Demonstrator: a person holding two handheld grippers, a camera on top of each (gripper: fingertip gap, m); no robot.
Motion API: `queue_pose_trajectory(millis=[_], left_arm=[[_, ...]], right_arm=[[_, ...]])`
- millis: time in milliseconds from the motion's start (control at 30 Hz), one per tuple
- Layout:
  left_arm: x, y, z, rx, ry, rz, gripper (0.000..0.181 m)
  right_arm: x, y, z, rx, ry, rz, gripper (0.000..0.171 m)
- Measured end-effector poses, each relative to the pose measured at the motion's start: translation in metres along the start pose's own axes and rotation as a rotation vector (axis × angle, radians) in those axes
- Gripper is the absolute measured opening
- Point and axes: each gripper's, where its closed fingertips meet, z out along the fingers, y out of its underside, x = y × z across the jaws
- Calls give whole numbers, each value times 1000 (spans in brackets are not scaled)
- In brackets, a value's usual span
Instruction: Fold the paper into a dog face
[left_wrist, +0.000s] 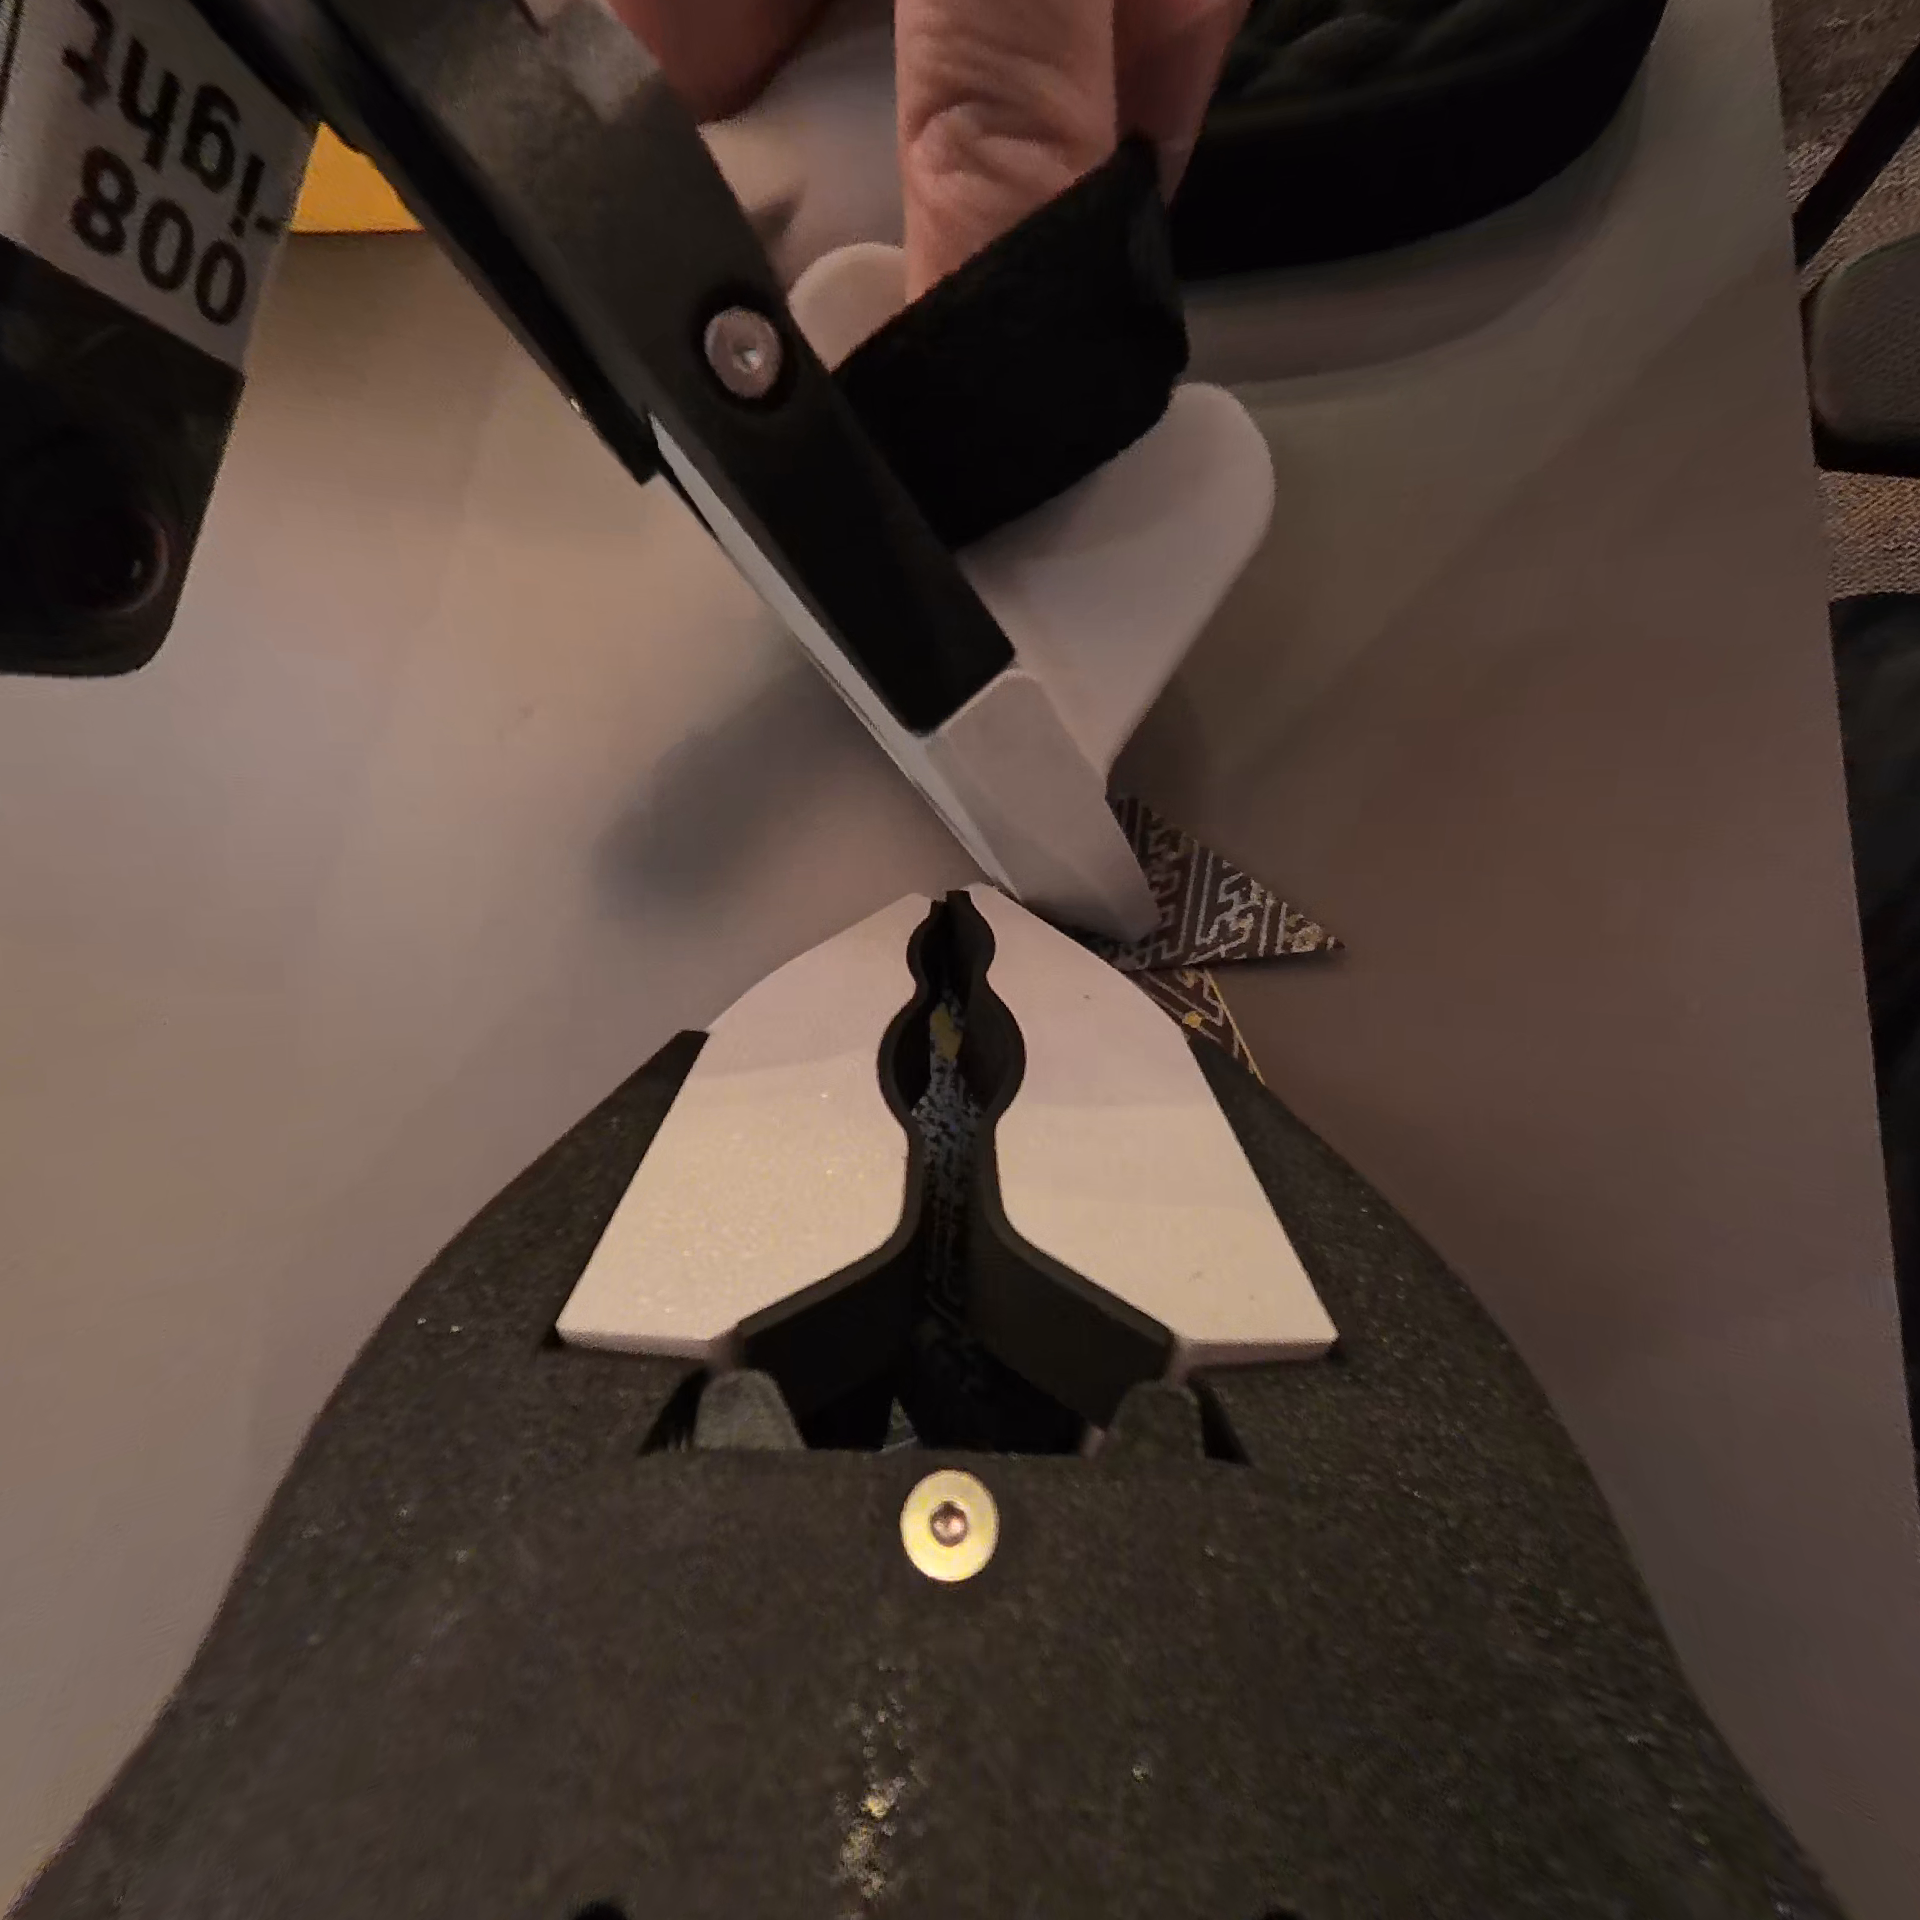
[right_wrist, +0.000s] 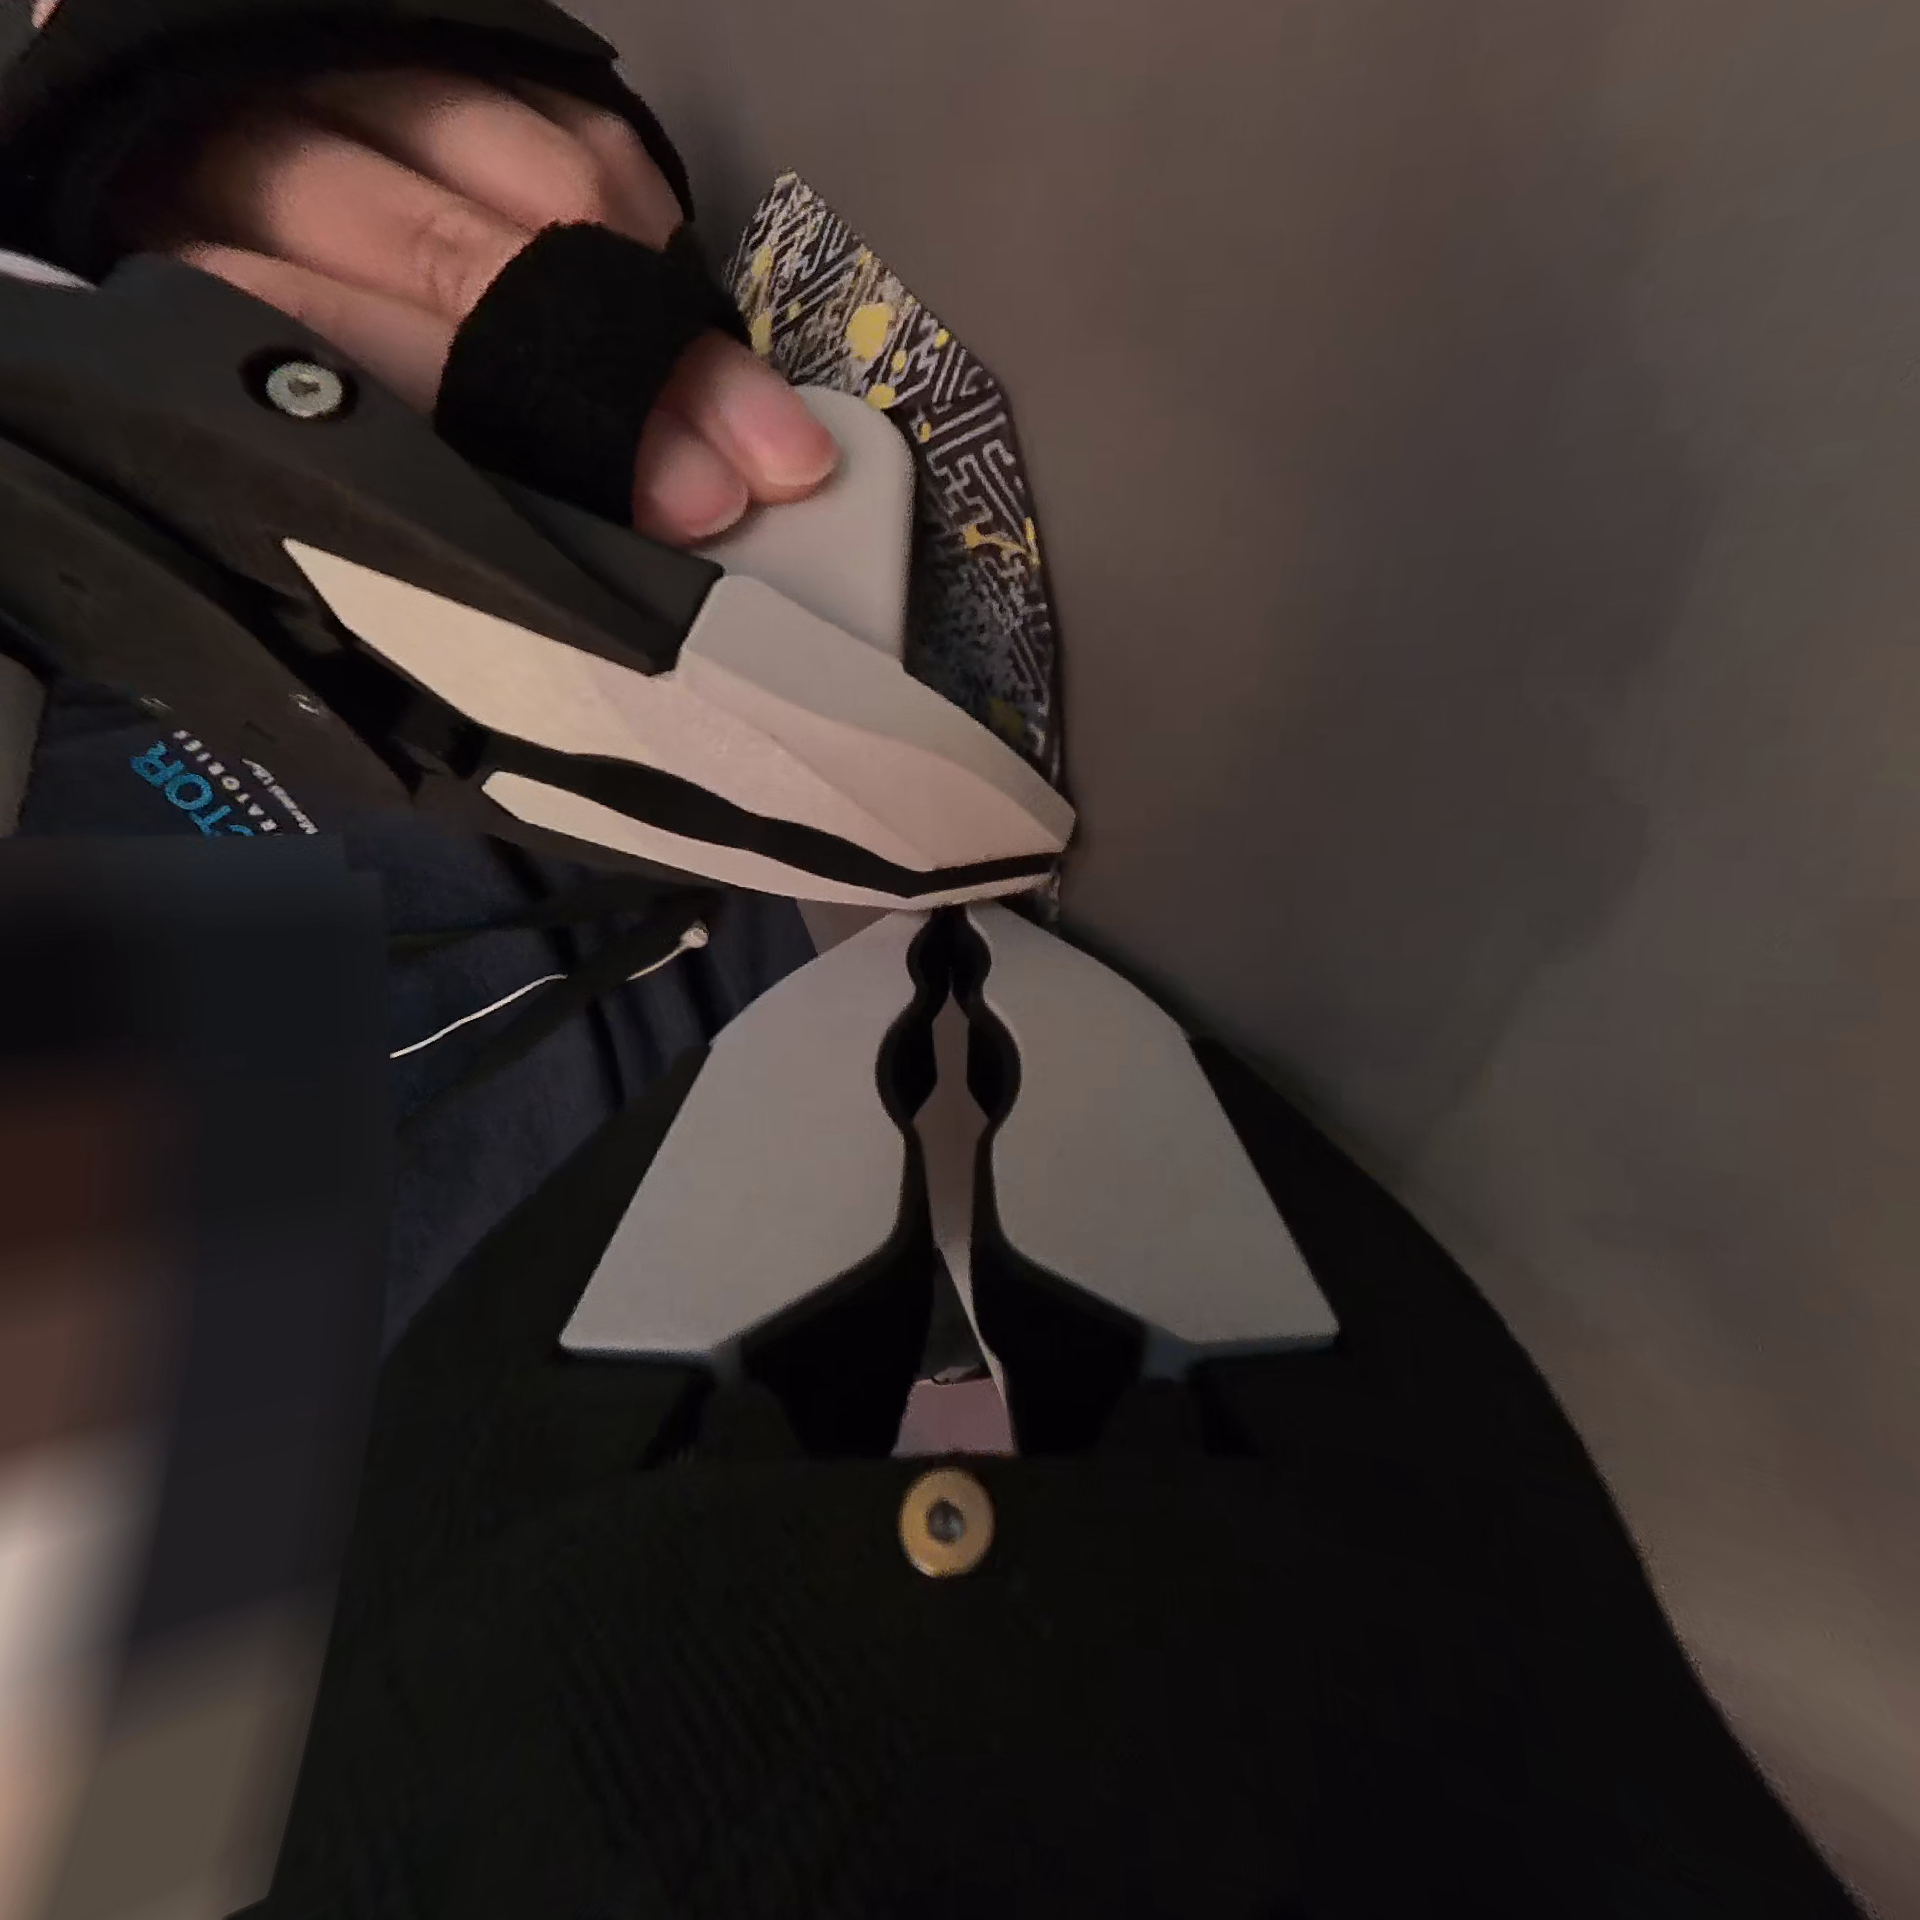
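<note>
The paper (left_wrist: 1231, 914) is dark with a white maze pattern and yellow specks, folded to a point, on the grey table (left_wrist: 364, 935). My left gripper (left_wrist: 951, 906) is shut, with patterned paper showing in the slot between its jaws. My right gripper (left_wrist: 1117, 904) comes down from the upper left and its tips press on the paper just beside the left tips. In the right wrist view, my right gripper (right_wrist: 948, 927) is shut with a white strip of paper between its jaws. The left gripper (right_wrist: 1049, 857) meets it tip to tip, and the patterned paper (right_wrist: 935, 416) stands up behind it.
The table's edge runs down the right side, with carpet floor (left_wrist: 1860, 520) beyond. A dark bag or cloth (left_wrist: 1403, 156) lies at the far edge, a yellow thing (left_wrist: 343, 197) at the far left. A person's dark blue clothing (right_wrist: 468, 935) is close on the left. My two grippers' fingertips are within a few centimetres of each other.
</note>
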Motion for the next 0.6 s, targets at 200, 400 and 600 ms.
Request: queue_pose_trajectory(millis=[200, 400, 600], left_arm=[[0, 0, 0, -22, -12, 30, 1], [0, 0, 0, -28, -29, 59, 1], [0, 0, 0, -24, -19, 47, 1]], right_arm=[[-1, 0, -1, 44, -69, 49, 2], [-2, 2, -1, 51, -83, 61, 2], [-2, 11, -1, 26, -95, 66, 2]])
